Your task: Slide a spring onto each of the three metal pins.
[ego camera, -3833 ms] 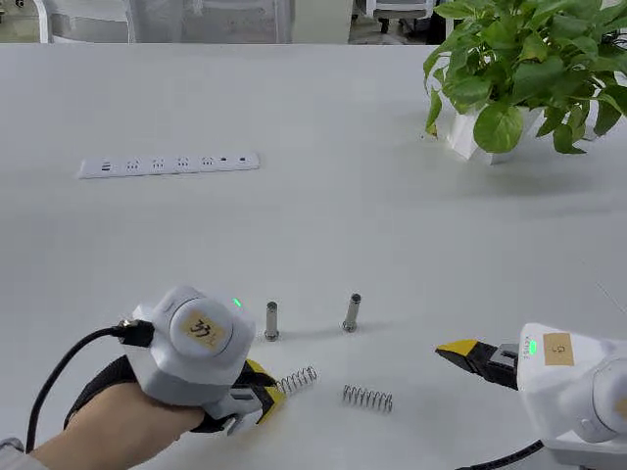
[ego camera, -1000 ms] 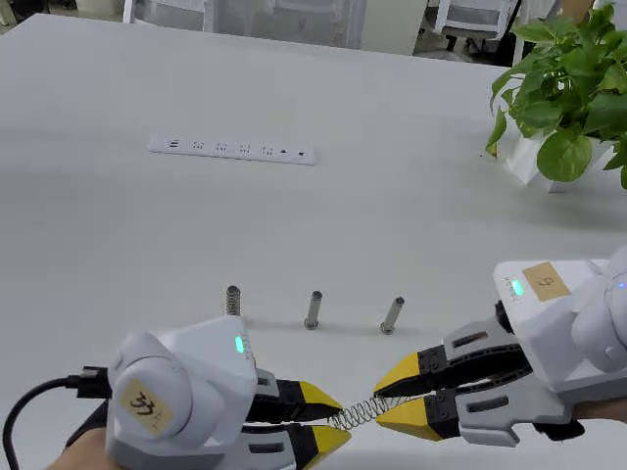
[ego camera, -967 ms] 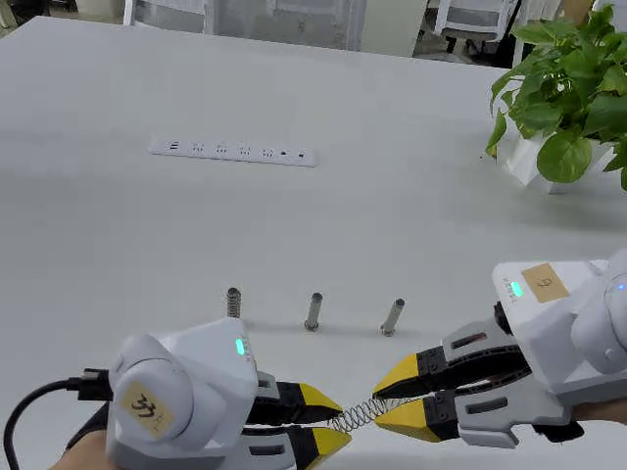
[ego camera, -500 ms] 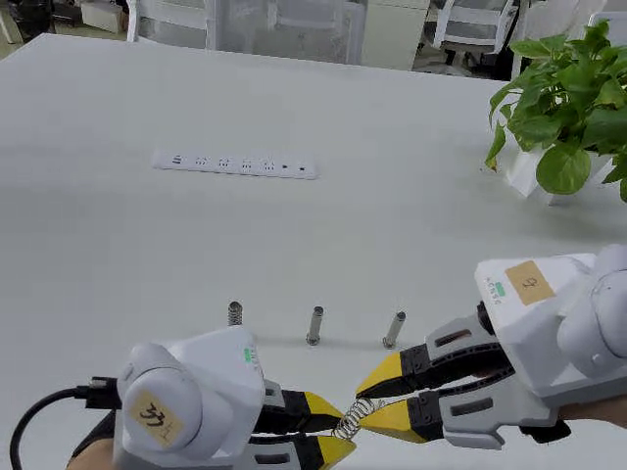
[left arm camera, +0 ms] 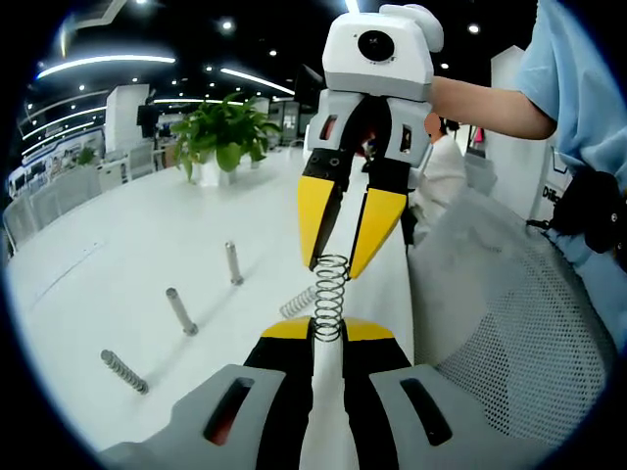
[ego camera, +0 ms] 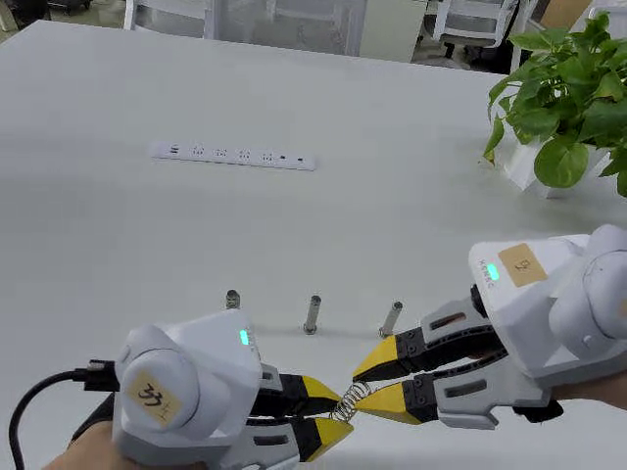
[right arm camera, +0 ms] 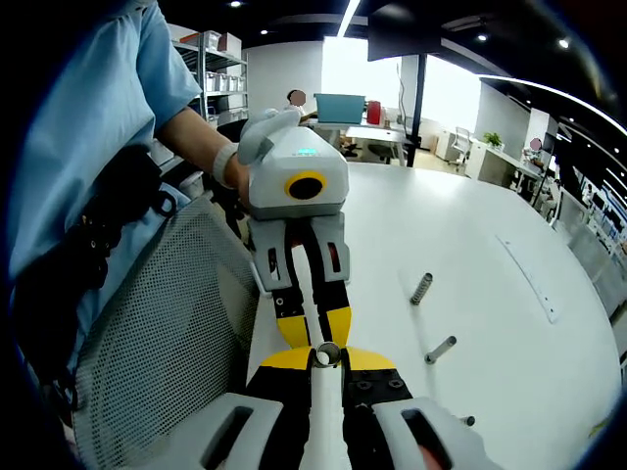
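Three metal pins stand in a row on the white table: the left pin (ego camera: 232,299) wears a spring, while the middle pin (ego camera: 313,314) and right pin (ego camera: 391,319) are bare. In front of them a short spring (ego camera: 348,401) hangs in the air between the two grippers. My left gripper (ego camera: 333,413) is shut on its near end and my right gripper (ego camera: 364,387) is shut on its other end. In the left gripper view the spring (left arm camera: 330,290) rises from my yellow tips to the right gripper (left arm camera: 336,262). In the right gripper view I see the spring (right arm camera: 328,354) end-on.
A loose spring (left arm camera: 294,304) lies on the table just past the held one. A white power strip (ego camera: 233,156) lies further back, and a potted plant (ego camera: 563,88) stands at the far right. A mesh chair (left arm camera: 509,294) and a person in blue are beside the table edge.
The right gripper has moved left towards the left gripper, so the spring between them now looks shorter. The pins have not moved.
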A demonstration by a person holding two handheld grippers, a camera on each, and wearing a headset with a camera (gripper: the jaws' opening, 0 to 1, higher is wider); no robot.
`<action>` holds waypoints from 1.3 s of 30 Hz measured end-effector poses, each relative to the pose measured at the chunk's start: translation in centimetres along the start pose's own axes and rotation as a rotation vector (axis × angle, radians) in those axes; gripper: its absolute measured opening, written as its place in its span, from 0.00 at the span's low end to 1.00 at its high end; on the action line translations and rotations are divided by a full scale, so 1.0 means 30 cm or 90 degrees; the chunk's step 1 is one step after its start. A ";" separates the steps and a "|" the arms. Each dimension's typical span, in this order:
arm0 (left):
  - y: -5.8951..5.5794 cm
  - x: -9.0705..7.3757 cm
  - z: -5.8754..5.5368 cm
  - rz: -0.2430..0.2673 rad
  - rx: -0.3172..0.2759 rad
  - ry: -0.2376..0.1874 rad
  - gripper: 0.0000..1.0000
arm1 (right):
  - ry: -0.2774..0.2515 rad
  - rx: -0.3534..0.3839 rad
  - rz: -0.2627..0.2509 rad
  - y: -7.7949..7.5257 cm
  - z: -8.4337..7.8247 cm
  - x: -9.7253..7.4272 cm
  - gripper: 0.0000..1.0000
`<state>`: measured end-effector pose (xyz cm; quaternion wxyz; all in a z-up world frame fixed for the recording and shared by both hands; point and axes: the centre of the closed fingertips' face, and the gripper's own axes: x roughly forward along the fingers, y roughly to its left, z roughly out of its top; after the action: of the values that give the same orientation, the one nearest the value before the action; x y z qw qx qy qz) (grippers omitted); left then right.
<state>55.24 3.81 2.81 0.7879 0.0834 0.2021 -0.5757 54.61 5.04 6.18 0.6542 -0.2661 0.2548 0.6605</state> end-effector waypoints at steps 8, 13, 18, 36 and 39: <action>0.004 -0.006 0.000 0.001 -0.003 -0.002 0.06 | 0.010 -0.007 0.005 -0.003 0.003 0.005 0.07; 0.008 -0.010 -0.003 0.002 0.000 0.001 0.06 | 0.019 -0.010 0.002 -0.011 0.009 0.005 0.11; 0.010 -0.012 -0.009 0.005 0.004 0.009 0.06 | 0.059 -0.030 0.003 -0.021 -0.007 0.002 0.23; -0.005 0.012 -0.002 -0.001 0.030 0.027 0.06 | 0.157 -0.088 0.054 -0.022 -0.019 -0.002 0.30; -0.006 0.013 -0.002 -0.002 0.029 0.026 0.06 | 0.166 -0.093 0.067 -0.015 -0.021 0.009 0.29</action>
<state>55.16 3.41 2.61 0.7803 0.1129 0.2048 -0.5800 55.08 4.83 5.54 0.5590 -0.3828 0.3022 0.6706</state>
